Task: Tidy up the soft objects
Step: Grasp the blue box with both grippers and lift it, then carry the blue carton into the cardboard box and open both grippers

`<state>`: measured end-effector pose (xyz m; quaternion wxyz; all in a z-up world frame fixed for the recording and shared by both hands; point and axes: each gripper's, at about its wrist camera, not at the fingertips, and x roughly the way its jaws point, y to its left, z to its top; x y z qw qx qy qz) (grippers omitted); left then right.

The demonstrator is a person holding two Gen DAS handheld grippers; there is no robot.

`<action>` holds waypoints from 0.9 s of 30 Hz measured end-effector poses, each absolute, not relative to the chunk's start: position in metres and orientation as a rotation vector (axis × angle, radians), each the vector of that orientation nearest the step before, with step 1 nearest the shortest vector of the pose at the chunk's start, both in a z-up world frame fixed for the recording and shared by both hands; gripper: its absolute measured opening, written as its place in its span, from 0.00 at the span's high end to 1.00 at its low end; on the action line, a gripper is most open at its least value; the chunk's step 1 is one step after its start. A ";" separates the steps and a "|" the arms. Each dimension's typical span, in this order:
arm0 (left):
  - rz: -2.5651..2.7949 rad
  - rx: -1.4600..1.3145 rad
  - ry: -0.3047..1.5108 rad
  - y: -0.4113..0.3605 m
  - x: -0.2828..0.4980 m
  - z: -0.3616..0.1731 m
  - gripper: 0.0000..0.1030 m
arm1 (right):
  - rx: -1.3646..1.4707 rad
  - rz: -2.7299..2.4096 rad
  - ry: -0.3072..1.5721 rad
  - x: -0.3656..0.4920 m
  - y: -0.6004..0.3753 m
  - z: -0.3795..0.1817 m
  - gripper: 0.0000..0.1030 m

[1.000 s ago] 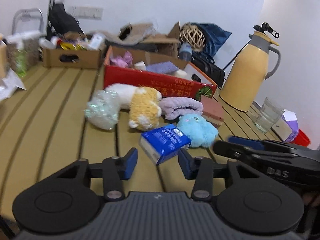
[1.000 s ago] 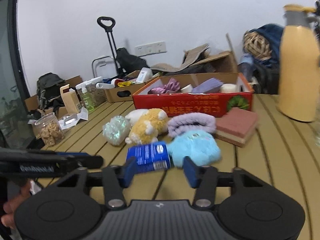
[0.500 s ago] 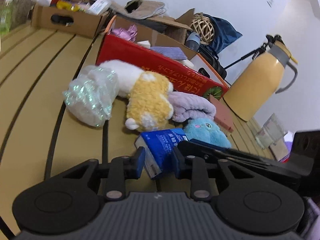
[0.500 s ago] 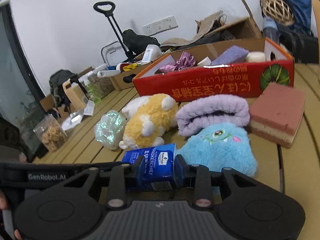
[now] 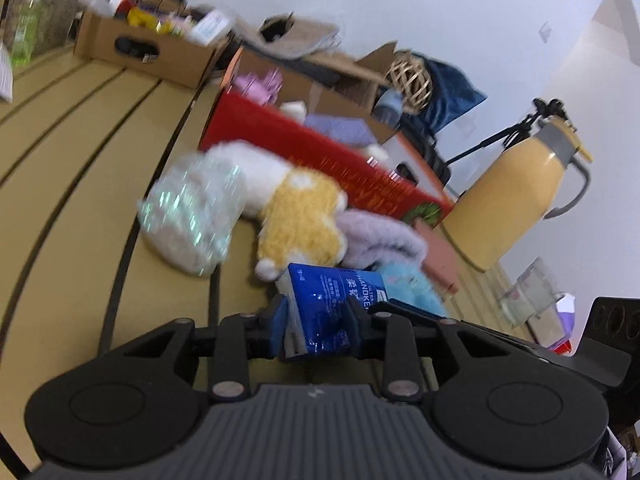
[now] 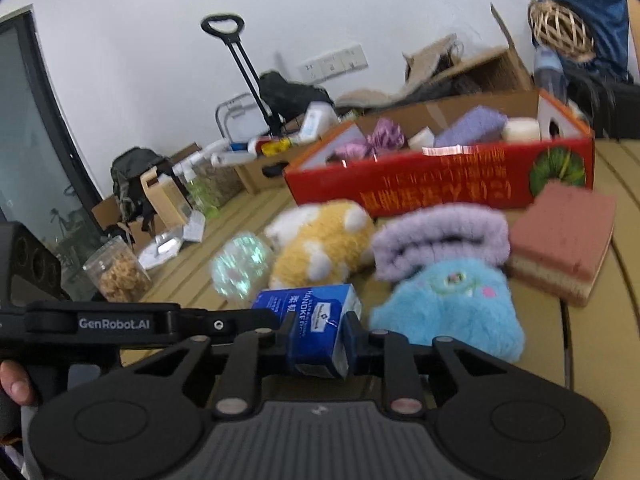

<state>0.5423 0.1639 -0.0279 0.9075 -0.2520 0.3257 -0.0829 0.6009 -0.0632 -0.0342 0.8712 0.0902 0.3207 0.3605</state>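
A blue tissue pack [image 5: 332, 300] [image 6: 312, 312] lies on the slatted wooden table, held from two sides. My left gripper [image 5: 318, 320] is shut on one end. My right gripper [image 6: 319, 336] pinches the other end, its jaws still closing with the pads on the pack. Just behind lie a fluffy blue plush [image 6: 452, 308], a rolled purple towel [image 6: 440, 236], a yellow-and-white plush [image 6: 320, 248] and a shiny iridescent pouch [image 6: 240, 268]. The red box [image 6: 440, 188] behind them holds purple and white soft things.
A pink sponge block [image 6: 560, 240] lies right of the towel. A yellow thermos [image 5: 516, 200] and a clear glass [image 5: 528, 296] stand at the right. A snack jar [image 6: 116, 276] and a cardboard box [image 5: 148, 48] sit to the left. A person's hand [image 6: 12, 384] holds the left gripper.
Both grippers moved in on the blue tissue pack from opposite sides and closed on it. The left view has rolled, tilting the scene.
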 end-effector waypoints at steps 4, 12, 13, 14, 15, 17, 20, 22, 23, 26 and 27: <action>-0.178 -0.502 0.617 0.163 0.545 -0.009 0.71 | 0.220 0.739 0.620 0.599 -0.068 -0.015 0.81; -0.174 -0.406 0.455 0.165 0.587 0.052 0.74 | 0.219 0.720 0.491 0.639 -0.058 0.037 0.82; -0.163 -0.399 0.442 0.167 0.596 0.057 0.74 | 0.218 0.718 0.479 0.647 -0.055 0.042 0.82; -0.156 -0.401 0.436 0.170 0.604 0.062 0.74 | 0.223 0.718 0.473 0.659 -0.051 0.047 0.82; -0.151 -0.398 0.430 0.174 0.614 0.066 0.74 | 0.230 0.718 0.471 0.669 -0.047 0.050 0.82; -0.134 -0.406 0.433 0.184 0.637 0.071 0.74 | 0.250 0.722 0.473 0.694 -0.038 0.056 0.82; -0.113 -0.388 0.451 0.190 0.670 0.073 0.74 | 0.265 0.716 0.504 0.729 -0.022 0.056 0.82; -0.101 -0.394 0.492 0.198 0.693 0.069 0.74 | 0.277 0.710 0.547 0.754 -0.010 0.052 0.82; -0.097 -0.389 0.508 0.200 0.702 0.066 0.74 | 0.277 0.700 0.569 0.764 -0.006 0.049 0.82; -0.075 -0.379 0.573 0.206 0.725 0.052 0.75 | 0.262 0.689 0.634 0.788 0.007 0.036 0.82; -0.068 -0.378 0.597 0.208 0.732 0.045 0.75 | 0.258 0.683 0.652 0.794 0.012 0.031 0.82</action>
